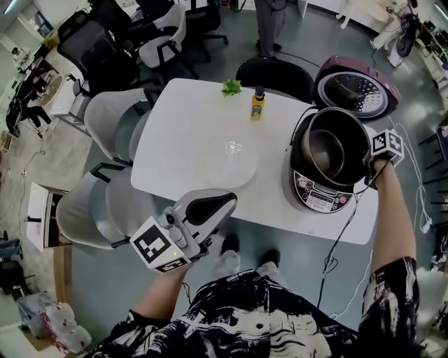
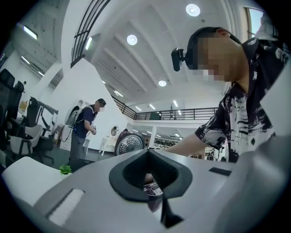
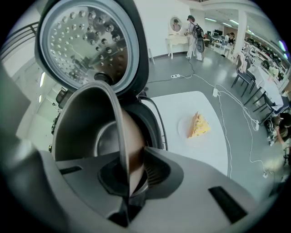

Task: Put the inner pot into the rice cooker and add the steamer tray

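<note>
right tongs (image 3: 130, 176) clamped on inner pot (image 1: 329, 148) rim, pointing steeply down | pot low in rice cooker (image 1: 323, 196) well, we judge not yet seated | left tongs (image 1: 225, 201) together, empty, well left of cooker | we judge steamer tray (image 1: 231, 169) left of cooker, nearer left tongs

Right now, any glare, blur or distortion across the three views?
Head view: sharp, white table edges bowed by fisheye. Left gripper view: ceiling lights bloom, corners dark. Right gripper view: inner pot rim soft up close; rice cooker lid glints.
</note>
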`<action>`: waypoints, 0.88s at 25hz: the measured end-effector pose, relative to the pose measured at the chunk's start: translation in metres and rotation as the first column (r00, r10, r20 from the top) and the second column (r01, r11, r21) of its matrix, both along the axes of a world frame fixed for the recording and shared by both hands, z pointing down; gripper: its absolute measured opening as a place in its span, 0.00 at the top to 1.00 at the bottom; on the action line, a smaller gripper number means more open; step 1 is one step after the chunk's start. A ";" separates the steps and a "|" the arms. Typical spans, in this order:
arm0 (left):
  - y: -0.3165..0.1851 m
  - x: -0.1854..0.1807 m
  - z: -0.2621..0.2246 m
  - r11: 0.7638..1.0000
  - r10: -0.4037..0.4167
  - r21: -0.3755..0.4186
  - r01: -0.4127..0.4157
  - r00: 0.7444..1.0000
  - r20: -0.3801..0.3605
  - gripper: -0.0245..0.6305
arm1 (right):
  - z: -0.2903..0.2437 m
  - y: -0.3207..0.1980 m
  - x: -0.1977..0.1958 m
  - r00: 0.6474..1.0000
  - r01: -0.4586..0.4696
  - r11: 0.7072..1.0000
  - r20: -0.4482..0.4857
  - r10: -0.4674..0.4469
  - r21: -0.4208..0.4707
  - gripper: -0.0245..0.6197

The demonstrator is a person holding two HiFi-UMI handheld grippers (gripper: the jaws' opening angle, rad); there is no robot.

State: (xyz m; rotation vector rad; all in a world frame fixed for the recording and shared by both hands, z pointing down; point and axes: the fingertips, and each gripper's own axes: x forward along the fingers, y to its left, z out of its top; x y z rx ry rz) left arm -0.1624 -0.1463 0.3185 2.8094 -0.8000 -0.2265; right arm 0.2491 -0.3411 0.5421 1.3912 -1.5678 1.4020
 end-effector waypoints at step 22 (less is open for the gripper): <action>-0.013 -0.018 0.013 1.000 -0.019 -0.018 0.019 0.999 -0.033 0.96 | 0.020 -0.008 0.005 0.908 0.123 0.984 -0.386 -0.165 -0.131 0.95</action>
